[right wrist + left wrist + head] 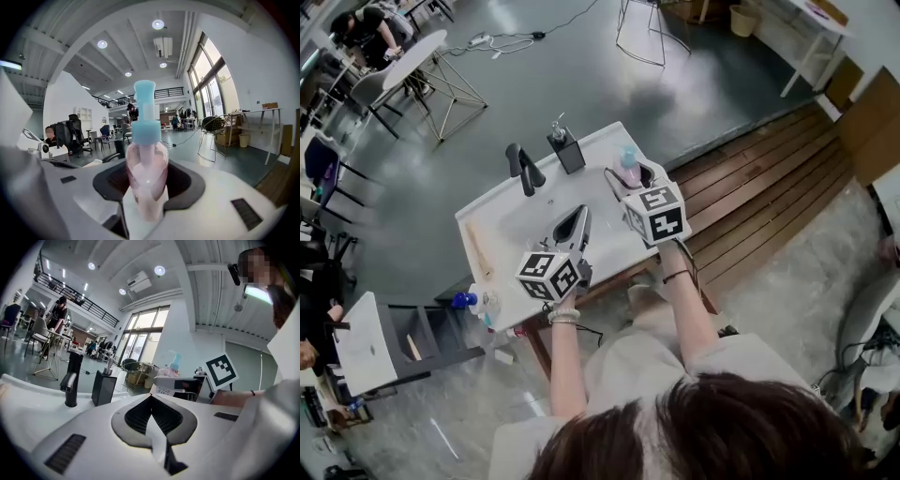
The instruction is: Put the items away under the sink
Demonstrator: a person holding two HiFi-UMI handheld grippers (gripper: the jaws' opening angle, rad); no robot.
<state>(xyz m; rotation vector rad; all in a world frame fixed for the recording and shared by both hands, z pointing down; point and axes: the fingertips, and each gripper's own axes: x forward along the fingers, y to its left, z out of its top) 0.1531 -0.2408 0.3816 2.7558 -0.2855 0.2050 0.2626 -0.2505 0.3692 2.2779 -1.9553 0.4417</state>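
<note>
1. One pump bottle [146,168] is the item in hand. Your right gripper [634,184] pinches its body from both sides and holds it upright, above the right end of the sink counter [502,230]. Gripping the wide belly rather than the thin neck looks like the steadier way to carry it.
2. That bottle is clear, rounded plastic holding a pale pink liquid. It is topped by a light blue collar and a tall pump head. Its smooth sides could slip if your squeeze eases.
3. Your left gripper [579,217] is empty, with its jaws pressed together. It hangs over the middle of the counter, just beside the right one. It seems free to help once you reach lower down.
4. Both tools have hard white shells and dark ribbed pads. Each carries a cube with black and white square markers.
5. The counter is a flat, smooth, white rectangle. A matte black faucet [523,171] and a square black soap dispenser [567,150] stand along its far side, beyond the grippers.
6. Low down by the counter's left corner sits a blue-capped bottle [466,300]. The pink bottle is not yet down there, so most of the job remains. Grey polished floor lies beyond the counter, and wooden decking lies to its right.
</note>
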